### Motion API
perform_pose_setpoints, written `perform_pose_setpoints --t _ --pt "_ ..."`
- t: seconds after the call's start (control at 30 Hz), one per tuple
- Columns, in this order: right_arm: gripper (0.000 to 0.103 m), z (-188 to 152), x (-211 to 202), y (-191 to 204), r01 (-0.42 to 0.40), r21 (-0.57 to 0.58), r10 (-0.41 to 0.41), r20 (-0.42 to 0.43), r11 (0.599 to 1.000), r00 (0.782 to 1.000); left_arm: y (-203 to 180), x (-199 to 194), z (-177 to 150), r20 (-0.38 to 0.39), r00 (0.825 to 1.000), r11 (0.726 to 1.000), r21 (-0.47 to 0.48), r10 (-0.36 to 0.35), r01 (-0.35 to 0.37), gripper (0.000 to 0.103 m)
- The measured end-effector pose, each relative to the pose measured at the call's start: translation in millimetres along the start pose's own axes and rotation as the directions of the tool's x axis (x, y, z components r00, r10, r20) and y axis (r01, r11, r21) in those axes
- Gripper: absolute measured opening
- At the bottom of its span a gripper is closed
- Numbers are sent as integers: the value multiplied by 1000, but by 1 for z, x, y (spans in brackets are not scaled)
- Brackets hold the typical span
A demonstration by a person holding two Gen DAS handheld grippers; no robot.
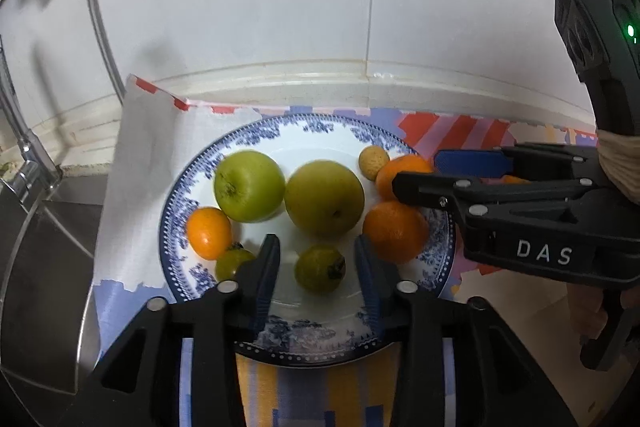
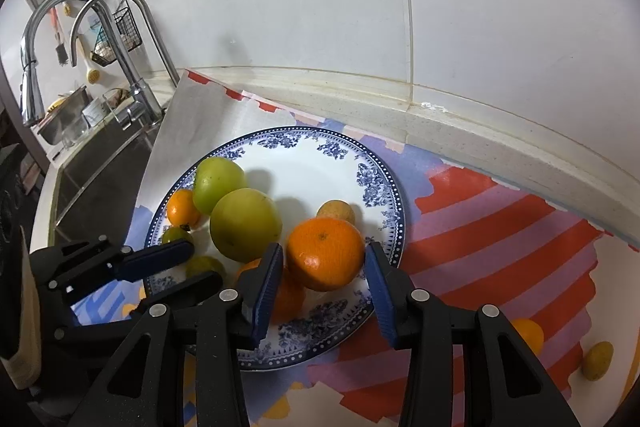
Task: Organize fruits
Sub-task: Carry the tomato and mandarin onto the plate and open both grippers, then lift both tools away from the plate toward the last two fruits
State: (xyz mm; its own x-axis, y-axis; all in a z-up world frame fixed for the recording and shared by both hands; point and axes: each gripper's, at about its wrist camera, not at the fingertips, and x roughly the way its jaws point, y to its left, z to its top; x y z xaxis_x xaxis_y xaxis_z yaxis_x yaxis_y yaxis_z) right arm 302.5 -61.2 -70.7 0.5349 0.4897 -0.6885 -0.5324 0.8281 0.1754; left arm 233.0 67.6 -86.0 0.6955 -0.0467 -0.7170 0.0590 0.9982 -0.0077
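Note:
A blue-and-white plate [image 1: 224,155] [image 2: 376,187] holds two large green fruits [image 1: 249,185] [image 1: 324,198], several oranges, two small green fruits and a small tan fruit [image 1: 373,162]. My left gripper [image 1: 317,267] is open around a small green fruit [image 1: 320,269] on the plate. My right gripper [image 2: 325,263] is open around an orange [image 2: 326,253] at the plate's right side; it also shows in the left wrist view [image 1: 424,173]. The left gripper shows at the lower left of the right wrist view [image 2: 200,265].
The plate lies on a colourful cloth [image 2: 500,227] on a counter against a white wall. A sink with a faucet [image 2: 132,67] is to the left. An orange [image 2: 530,337] and a small yellowish fruit [image 2: 597,361] lie on the cloth to the right.

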Motion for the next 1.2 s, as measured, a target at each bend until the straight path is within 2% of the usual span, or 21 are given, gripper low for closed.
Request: perform_pose_setpoints --t 0.27,0.47,0.63,0.83,0.9,1.2 --pt "48 -3 -24 4 17 -4 -17 46 1000 999 -2 -27 6 64 998 1000 -1 22 -22 39" --pt "48 -9 -62 6 54 13 -55 111 998 992 -11 -54 13 126 992 1000 -17 20 -18 43" --pt "48 -16 -97 5 87 48 -94 162 995 982 -22 -76 17 163 987 1000 -12 -8 10 43" --pt "48 -22 -134 5 121 68 -133 219 990 967 -40 -98 20 204 978 999 24 -31 27 53" --pt "48 -25 -144 4 135 76 -149 233 988 961 -46 -105 20 219 975 999 34 -37 31 60" --pt "65 -43 -181 -10 216 128 -244 276 968 929 -76 -120 23 263 963 996 83 -63 43 80"
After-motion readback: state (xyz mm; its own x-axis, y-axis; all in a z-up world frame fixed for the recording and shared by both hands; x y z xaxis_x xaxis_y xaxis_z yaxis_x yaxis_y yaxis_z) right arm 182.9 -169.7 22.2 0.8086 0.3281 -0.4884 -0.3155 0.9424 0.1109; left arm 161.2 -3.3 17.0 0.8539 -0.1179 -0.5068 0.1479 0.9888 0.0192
